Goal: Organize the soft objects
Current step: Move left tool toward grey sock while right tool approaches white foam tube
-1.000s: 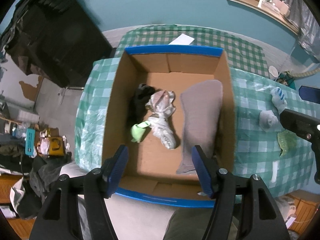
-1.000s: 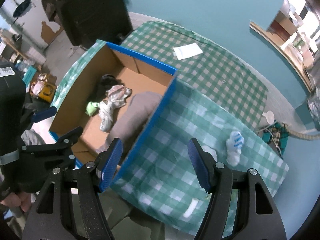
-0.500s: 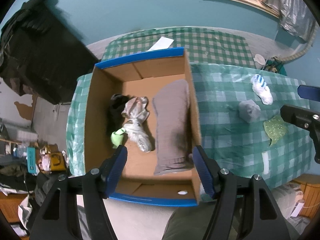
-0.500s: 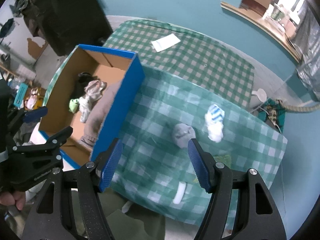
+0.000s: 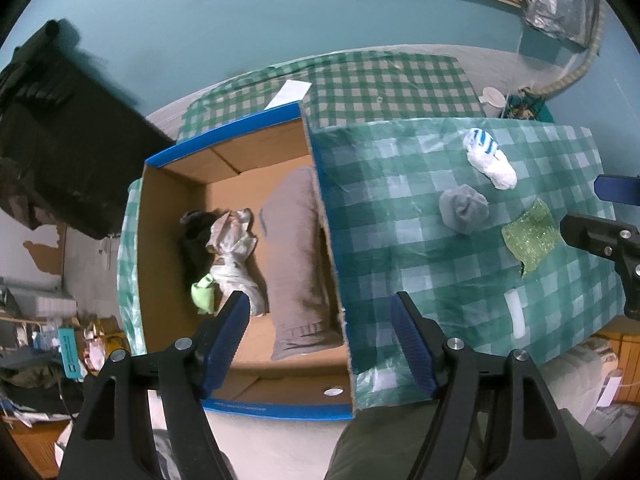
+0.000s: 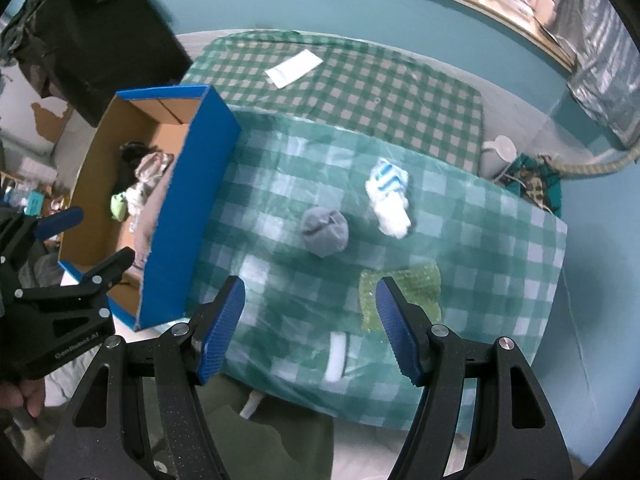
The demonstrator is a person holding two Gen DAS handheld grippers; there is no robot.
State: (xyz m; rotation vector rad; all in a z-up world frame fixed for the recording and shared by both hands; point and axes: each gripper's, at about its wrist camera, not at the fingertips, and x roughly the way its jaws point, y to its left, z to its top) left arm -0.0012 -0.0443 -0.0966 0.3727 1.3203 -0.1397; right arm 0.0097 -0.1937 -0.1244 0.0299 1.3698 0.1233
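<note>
Soft objects lie in two groups: a grey folded cloth (image 5: 296,248) and crumpled rags (image 5: 234,252) inside the cardboard box (image 5: 168,184), while a grey sock ball (image 6: 325,231), a striped sock (image 6: 390,202) and a green sponge (image 6: 404,294) rest on the checked counter (image 6: 500,248). Both the left hand-held gripper (image 5: 320,338) and the right hand-held gripper (image 6: 310,328) hover wide open, holding nothing.

The walls (image 5: 240,12) are painted teal. A wooden shelf (image 6: 480,0) runs along the wall at the upper right of the frame, carrying blurred items. A large dark furniture mass (image 5: 52,132) occupies the upper left. The worktop (image 6: 500,240) is covered with a green-and-white checked cloth. A second checked cloth (image 6: 360,80) lies behind it, with a white paper (image 6: 294,68) on top. Clutter (image 5: 52,344) fills the lower left floor area.
</note>
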